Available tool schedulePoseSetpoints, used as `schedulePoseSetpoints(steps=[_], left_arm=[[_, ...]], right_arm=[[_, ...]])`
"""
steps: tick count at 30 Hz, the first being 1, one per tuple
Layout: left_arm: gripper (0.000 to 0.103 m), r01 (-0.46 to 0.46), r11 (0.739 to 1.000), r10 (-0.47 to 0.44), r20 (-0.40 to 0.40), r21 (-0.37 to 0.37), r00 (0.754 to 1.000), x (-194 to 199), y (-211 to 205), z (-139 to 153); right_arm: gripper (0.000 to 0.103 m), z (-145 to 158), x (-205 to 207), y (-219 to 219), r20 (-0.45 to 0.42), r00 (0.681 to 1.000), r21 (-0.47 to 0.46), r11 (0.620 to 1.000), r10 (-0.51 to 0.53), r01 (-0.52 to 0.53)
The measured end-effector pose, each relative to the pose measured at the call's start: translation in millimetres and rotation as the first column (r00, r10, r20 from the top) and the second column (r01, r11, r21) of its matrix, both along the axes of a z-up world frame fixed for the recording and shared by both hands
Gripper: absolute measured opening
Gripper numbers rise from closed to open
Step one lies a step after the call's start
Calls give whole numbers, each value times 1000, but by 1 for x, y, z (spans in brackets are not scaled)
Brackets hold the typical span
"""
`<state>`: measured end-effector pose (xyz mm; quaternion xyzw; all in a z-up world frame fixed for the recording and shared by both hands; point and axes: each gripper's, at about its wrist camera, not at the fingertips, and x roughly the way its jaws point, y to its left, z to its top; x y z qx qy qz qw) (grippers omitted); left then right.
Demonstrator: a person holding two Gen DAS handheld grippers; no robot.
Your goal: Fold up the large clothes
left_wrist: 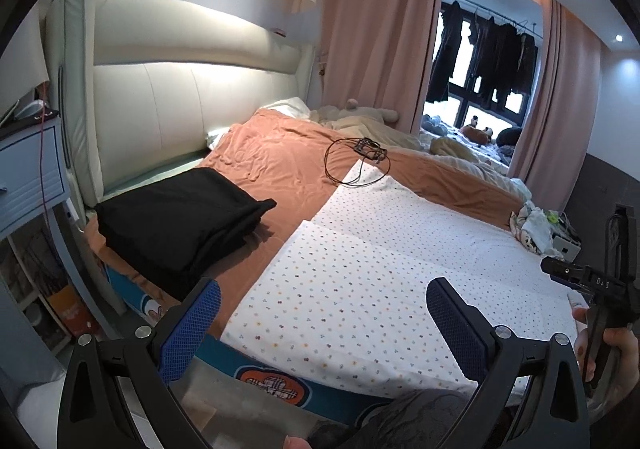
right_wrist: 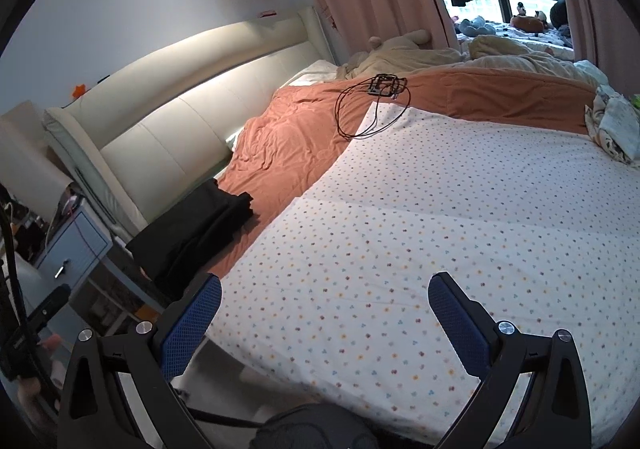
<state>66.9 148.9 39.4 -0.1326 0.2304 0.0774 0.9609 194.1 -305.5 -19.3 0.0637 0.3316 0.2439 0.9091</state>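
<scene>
A large white cloth with small coloured dots (left_wrist: 380,261) lies spread flat on the bed, with one folded layer edge across it; it also fills the right wrist view (right_wrist: 440,217). A folded black garment (left_wrist: 180,221) lies on the orange bedsheet to its left, also seen in the right wrist view (right_wrist: 192,229). My left gripper (left_wrist: 324,313) is open and empty above the cloth's near edge. My right gripper (right_wrist: 324,313) is open and empty above the near part of the cloth; its body shows at the right of the left wrist view (left_wrist: 592,281).
A coiled black cable with a small device (left_wrist: 360,157) lies at the cloth's far corner. A white padded headboard (left_wrist: 180,101) and a blue nightstand (left_wrist: 28,173) stand at left. Crumpled small clothes (left_wrist: 532,225) lie at the far right. Beige bedding (right_wrist: 460,57) is bunched beyond.
</scene>
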Motion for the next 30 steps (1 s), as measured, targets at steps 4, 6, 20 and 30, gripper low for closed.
schedulePoseSetpoints(steps=[4,6,20,30], left_arm=[[103,13,1000,-13,-1,5,1000,-19,-10,-6],[103,18,1000,-18,3,18,1000,-28,-15,-9],[103,89,989,-95,51,120,994,-90,-65,-12],[103,128,978,-146,107,165,983,-137,-104,-4]], right_arm=[[103,-5,-32,-21,29,999,-4,1000,-22,22],[103,-8,-46,-30,51,998,-14,999,-34,35],[103,-26,-142,-75,142,985,-38,993,-102,108],[103,-11,-211,-84,219,972,-44,994,-88,100]])
